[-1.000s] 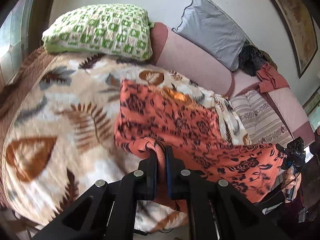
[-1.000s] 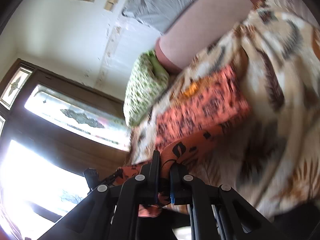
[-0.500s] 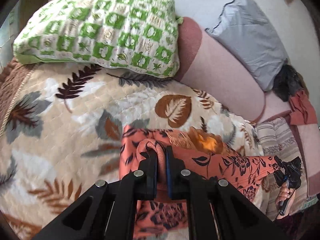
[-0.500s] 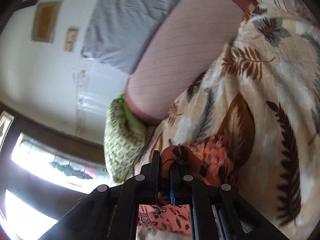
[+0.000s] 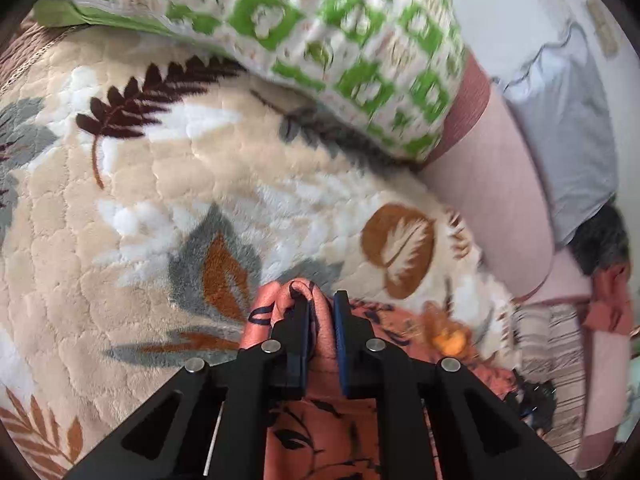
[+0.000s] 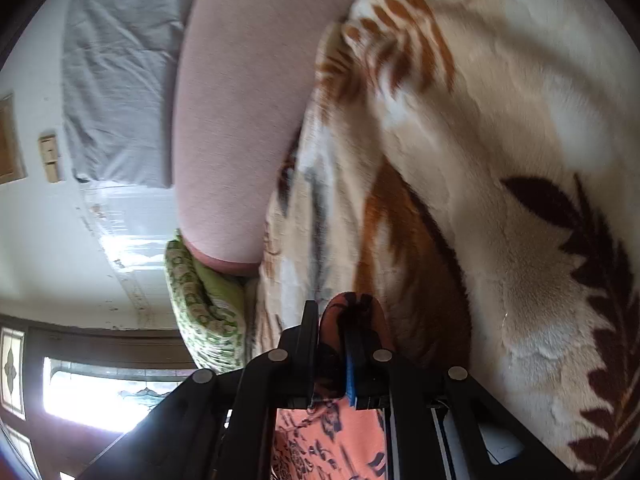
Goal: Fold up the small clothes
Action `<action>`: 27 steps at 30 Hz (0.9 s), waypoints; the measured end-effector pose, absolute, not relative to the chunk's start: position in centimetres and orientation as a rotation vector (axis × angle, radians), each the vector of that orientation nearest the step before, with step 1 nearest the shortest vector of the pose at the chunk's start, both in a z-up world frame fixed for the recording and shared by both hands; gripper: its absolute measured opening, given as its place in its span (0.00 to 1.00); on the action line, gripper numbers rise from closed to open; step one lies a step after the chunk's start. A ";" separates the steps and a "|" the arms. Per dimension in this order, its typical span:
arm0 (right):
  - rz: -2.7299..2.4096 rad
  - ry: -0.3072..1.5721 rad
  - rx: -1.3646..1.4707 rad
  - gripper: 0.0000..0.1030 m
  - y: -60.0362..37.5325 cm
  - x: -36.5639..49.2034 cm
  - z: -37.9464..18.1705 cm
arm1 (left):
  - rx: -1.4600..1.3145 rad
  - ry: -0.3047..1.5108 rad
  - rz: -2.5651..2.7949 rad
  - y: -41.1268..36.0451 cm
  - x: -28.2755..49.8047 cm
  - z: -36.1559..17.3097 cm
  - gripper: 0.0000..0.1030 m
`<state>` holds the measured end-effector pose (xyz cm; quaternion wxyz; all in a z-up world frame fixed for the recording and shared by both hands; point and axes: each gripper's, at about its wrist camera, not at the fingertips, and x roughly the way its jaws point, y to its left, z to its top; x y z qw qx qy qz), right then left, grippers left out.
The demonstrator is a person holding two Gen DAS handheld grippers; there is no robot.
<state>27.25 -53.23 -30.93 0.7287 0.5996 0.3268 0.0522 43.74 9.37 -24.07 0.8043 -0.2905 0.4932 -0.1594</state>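
Just bunched orange floral cloth (image 5: 320, 420) on plush leaf-print blanket (image 5: 160, 200).

Left tongs (image 5: 320, 312) nearly closed, pinching a fold of orange cloth (image 5: 316, 420). Right tongs (image 6: 332, 328) likewise clamped on cloth, rolled sideways.

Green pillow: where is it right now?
In the left wrist view the green pillow fills the top, lying on the leaf blanket against the pink bolster. In the right wrist view it sits lower left, below the bolster's end.
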 end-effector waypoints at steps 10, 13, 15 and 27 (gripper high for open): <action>0.034 0.647 0.876 0.75 -48.1 23.0 -19.2 | -0.467 0.812 -0.181 10.1 33.9 -18.2 0.67; 0.140 0.794 0.696 0.49 -40.8 24.3 -19.6 | -0.326 0.844 -0.167 6.8 29.7 -19.8 0.67; 0.195 0.916 0.554 0.35 -34.5 25.5 -21.1 | -0.306 0.859 -0.156 5.3 28.0 -21.7 0.67; 0.131 1.031 0.273 0.34 -20.2 37.6 -26.7 | -0.214 0.892 -0.096 4.6 28.5 -26.7 0.67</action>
